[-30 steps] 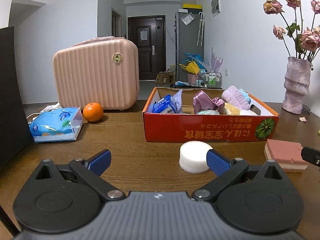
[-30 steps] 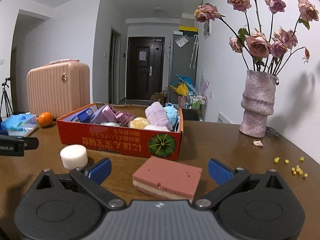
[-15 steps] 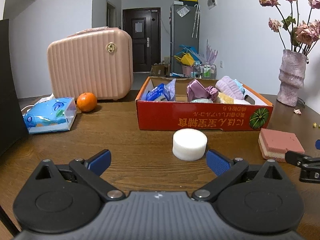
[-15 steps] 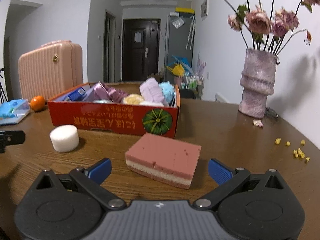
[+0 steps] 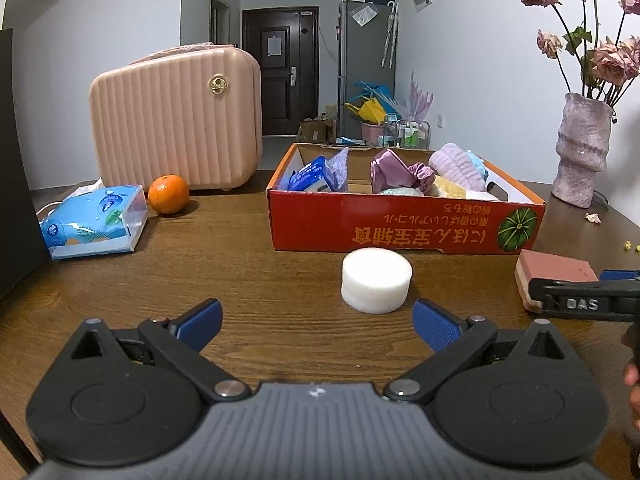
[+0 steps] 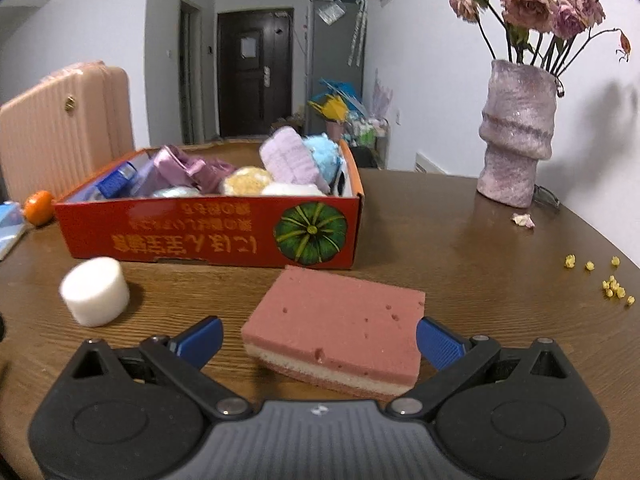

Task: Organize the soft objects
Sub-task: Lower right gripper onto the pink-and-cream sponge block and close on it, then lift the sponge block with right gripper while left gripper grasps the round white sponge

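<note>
A pink layered sponge (image 6: 340, 328) lies on the wooden table between the open fingers of my right gripper (image 6: 318, 344); it also shows in the left wrist view (image 5: 554, 276). A white round sponge (image 5: 376, 280) lies just ahead of my open, empty left gripper (image 5: 318, 322), slightly right of centre; it also shows in the right wrist view (image 6: 95, 292). A red cardboard box (image 5: 400, 228) behind them holds several soft items; it also shows in the right wrist view (image 6: 192, 236).
A pink case (image 5: 176, 116), an orange (image 5: 168, 194) and a blue tissue pack (image 5: 94, 222) stand at the left. A vase of dried roses (image 6: 516, 132) stands at the right, with yellow crumbs (image 6: 612, 284) near it.
My right gripper has moved forward so its open fingers now flank the pink sponge. My left gripper has drawn back a little from the white sponge.
</note>
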Tool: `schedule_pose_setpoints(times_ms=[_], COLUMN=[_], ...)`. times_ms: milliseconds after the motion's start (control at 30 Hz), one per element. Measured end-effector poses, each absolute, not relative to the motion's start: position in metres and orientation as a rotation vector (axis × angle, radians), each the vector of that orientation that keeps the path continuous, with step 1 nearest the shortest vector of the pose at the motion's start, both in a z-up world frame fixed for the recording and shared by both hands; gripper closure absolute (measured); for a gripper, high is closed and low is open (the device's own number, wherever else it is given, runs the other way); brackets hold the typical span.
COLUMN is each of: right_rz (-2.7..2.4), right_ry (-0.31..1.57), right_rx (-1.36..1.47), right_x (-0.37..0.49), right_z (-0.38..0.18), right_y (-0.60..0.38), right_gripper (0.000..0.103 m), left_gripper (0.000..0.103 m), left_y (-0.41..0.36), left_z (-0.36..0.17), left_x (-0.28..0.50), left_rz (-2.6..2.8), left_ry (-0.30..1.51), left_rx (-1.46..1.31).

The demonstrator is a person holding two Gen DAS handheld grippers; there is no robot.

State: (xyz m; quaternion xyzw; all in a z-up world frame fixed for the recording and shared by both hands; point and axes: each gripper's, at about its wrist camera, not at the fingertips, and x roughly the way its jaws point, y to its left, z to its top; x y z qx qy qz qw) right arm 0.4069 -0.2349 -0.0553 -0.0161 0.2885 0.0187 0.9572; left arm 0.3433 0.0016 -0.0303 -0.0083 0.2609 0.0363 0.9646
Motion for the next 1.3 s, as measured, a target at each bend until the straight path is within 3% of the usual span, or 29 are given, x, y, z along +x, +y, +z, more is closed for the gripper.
schedule_pose_setpoints(times_ms=[933, 1033, 1300], right_rz=[-0.022, -0.001, 0.034], right_ry=[0.659, 0.673, 0.666], right_rx=[-0.054, -0.036, -0.019], right_x=[0.432, 0.436, 0.438], right_z=[-0.064, -0.066, -0.066], right_y=[-0.247, -0.251, -0.26], right_gripper=[0.0, 0.005, 0.006], left_gripper=[0.0, 0.0, 0.0], left_y=[0.0, -0.001, -0.002], left_z=[-0.033, -0.034, -0.037], left_x=[0.344, 0.344, 0.35], left_rz=[0.054, 0.058, 0.063], left_ry=[0.547, 0.55, 0.563], left_rx=[-0.027, -0.024, -0.011])
